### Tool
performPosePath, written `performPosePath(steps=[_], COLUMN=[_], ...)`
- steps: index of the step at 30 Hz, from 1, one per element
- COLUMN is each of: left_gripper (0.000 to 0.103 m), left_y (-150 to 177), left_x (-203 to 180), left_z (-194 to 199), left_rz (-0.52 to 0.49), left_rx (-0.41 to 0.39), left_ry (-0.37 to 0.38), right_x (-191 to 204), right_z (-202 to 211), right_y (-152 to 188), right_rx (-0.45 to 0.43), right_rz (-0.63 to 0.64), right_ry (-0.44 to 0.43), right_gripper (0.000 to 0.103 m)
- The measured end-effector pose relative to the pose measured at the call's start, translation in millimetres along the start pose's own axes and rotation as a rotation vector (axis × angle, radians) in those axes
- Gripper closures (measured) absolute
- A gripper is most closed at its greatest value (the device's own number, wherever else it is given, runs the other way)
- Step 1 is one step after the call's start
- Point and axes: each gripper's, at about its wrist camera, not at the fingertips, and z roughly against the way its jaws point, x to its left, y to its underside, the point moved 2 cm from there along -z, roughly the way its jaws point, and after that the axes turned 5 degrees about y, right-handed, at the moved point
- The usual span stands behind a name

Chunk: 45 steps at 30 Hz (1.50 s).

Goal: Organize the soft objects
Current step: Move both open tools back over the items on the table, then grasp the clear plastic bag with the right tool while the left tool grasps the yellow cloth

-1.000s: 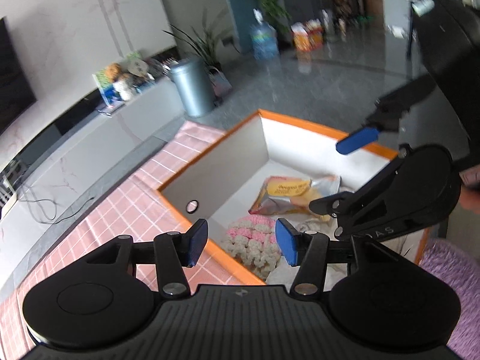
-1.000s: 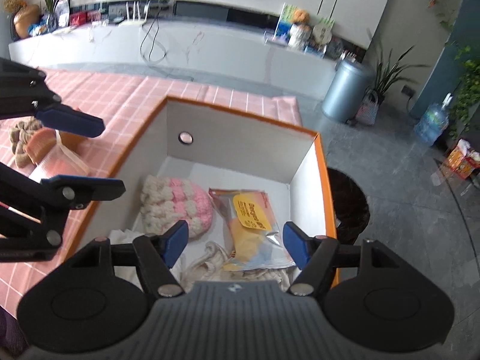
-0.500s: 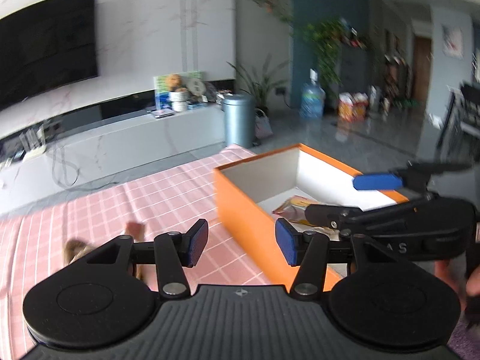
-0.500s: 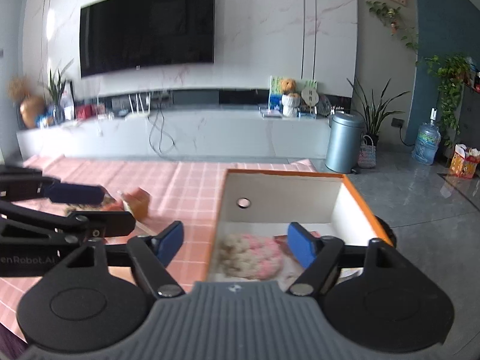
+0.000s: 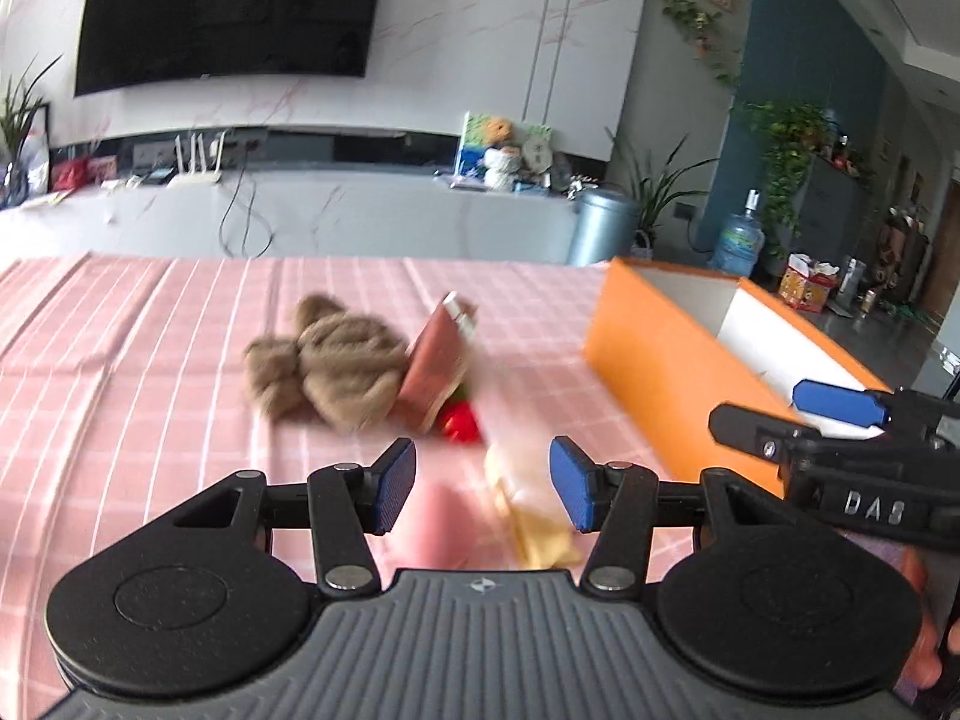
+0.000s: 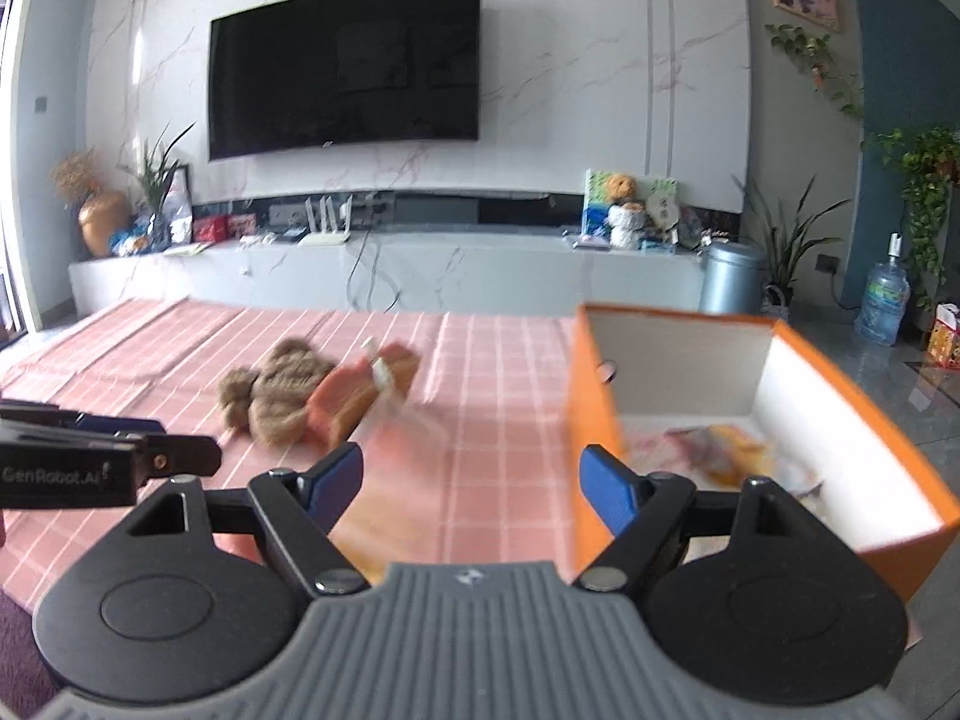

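Observation:
A brown knitted soft item (image 5: pixel 336 369) lies on the pink checked tablecloth (image 5: pixel 120 396), with a reddish packet (image 5: pixel 435 369) leaning on it and a clear bag with yellow contents (image 5: pixel 528 510) closer in. My left gripper (image 5: pixel 483 483) is open and empty just above that bag. My right gripper (image 6: pixel 471 483) is open and empty, near the orange box (image 6: pixel 591 420), which holds several soft items (image 6: pixel 720 450). The brown item (image 6: pixel 276 393) and packet (image 6: pixel 354 399) show left of the box.
A small red object (image 5: pixel 462 423) lies by the packet. The right gripper shows at the right of the left wrist view (image 5: pixel 840 420), beside the box (image 5: pixel 666 360). Beyond the table are a TV console (image 6: pixel 390 270) and a grey bin (image 6: pixel 732 279).
Both grippers have pulled back from over the box and swung left toward the table; the view now shows the brown item, packet and bag. Both stay open and empty.

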Motion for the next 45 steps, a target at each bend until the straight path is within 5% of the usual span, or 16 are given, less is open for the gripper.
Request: performPosePath(steps=[16, 23, 28, 38, 40, 42, 45], left_gripper=[0.042, 0.042, 0.047, 0.047, 0.047, 0.047, 0.047], left_y=[40, 38, 24, 7, 5, 5, 3], left_x=[38, 34, 46, 63, 65, 66, 65], left_z=[-11, -24, -36, -55, -59, -62, -65], left_rz=[0.069, 0.011, 0.048, 0.102, 0.112, 0.12, 0.122], left_rx=[0.041, 0.062, 0.069, 0.083, 0.087, 0.09, 0.093], left_ry=[-0.023, -0.029, -0.05, -0.058, -0.059, -0.056, -0.048], right_x=[32, 27, 35, 30, 29, 29, 29], right_z=[-36, -64, -92, -172, -183, -188, -183], right_y=[41, 22, 3, -15, -12, -9, -7], right_rx=[0.126, 0.156, 0.17, 0.352, 0.391, 0.418, 0.422], right_rz=[0.09, 0.028, -0.002, -0.146, -0.168, -0.179, -0.169], right_ry=[-0.035, -0.072, -0.094, -0.129, -0.152, -0.174, -0.188], right_gripper=[0.03, 0.035, 0.027, 0.022, 0.026, 0.057, 0.076])
